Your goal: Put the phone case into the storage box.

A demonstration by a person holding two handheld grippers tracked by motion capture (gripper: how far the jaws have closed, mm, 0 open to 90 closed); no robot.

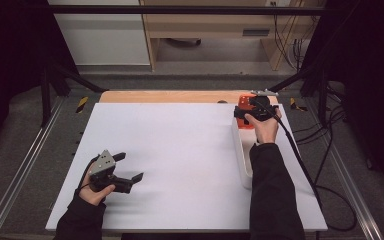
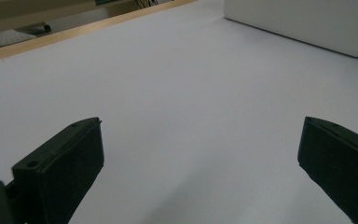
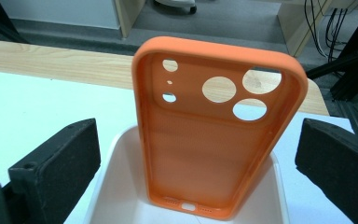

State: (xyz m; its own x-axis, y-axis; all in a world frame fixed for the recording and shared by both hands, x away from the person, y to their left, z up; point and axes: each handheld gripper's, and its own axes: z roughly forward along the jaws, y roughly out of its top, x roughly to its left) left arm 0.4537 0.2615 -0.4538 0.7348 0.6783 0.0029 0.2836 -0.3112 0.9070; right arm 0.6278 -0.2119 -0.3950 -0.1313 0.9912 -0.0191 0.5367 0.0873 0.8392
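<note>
An orange phone case [image 3: 214,140] with camera cut-outs stands on its lower end in a white tray [image 3: 116,186], its open inside facing me and its top leaning away. My right gripper [image 3: 200,140] is open, one jaw on each side of the case and clear of it. From above, the right gripper [image 1: 252,111] hovers at the far end of the long white tray [image 1: 243,162], with a bit of the orange case [image 1: 243,100] showing beyond it. My left gripper [image 1: 129,166] is open and empty, low over the white sheet [image 1: 180,145] at the front left.
A wooden table edge [image 1: 170,96] shows beyond the white sheet. The white tray [image 2: 307,23] lies ahead and to the right in the left gripper view [image 2: 200,149]. Black frame bars, metal rails and cables [image 1: 325,165] flank the table.
</note>
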